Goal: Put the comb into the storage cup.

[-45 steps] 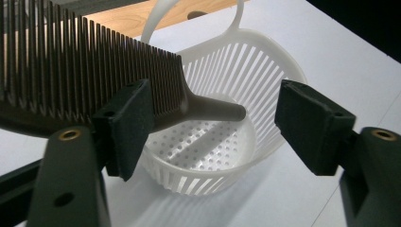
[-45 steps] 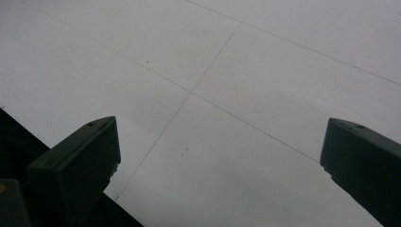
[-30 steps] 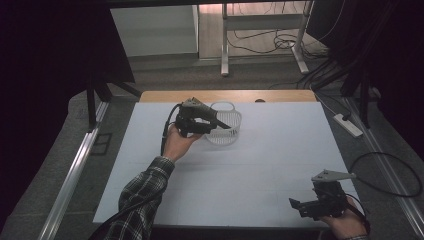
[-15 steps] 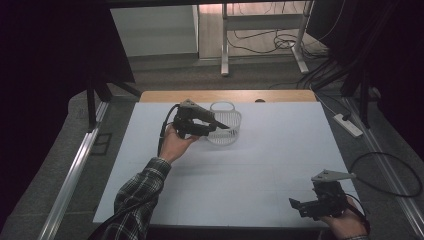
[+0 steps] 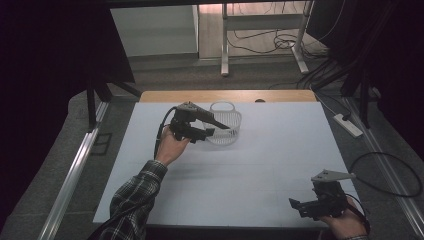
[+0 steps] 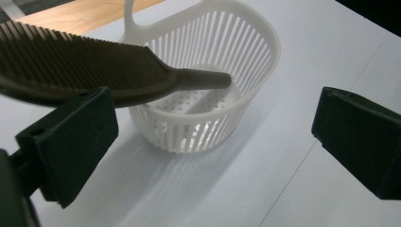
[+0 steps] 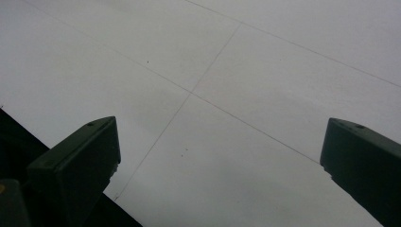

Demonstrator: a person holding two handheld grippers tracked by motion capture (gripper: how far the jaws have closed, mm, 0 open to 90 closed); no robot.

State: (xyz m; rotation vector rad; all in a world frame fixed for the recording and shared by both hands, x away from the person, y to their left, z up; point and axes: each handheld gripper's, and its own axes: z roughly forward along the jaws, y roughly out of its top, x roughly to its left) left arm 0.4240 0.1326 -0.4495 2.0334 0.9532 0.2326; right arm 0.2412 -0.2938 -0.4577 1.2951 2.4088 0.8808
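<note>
- A white slotted basket with a loop handle stands upright on the white table, toward its far side. In the left gripper view its floor is perforated and bare, apart from the tip of a comb handle that reaches in over the rim.
- The dark comb lies roughly level. Its round handle end points into the basket, and its toothed blade runs back out toward the left gripper. In the high view the comb has its long axis across the table, with the handle toward the basket.
- The comb's blade rests against the top of the jaw at the left of the left gripper view. The other jaw stands well clear of it.
- The left gripper has just been opening its jaws, and they now stand wide apart. The comb lies on one of them and is not clamped.
- The left hand is reached forward with a plaid sleeve behind it and holds that gripper level, aimed at the basket.
- The right gripper sits at the near right edge of the table in the right hand. Its jaws are spread wide over bare table, with nothing between them.
</note>
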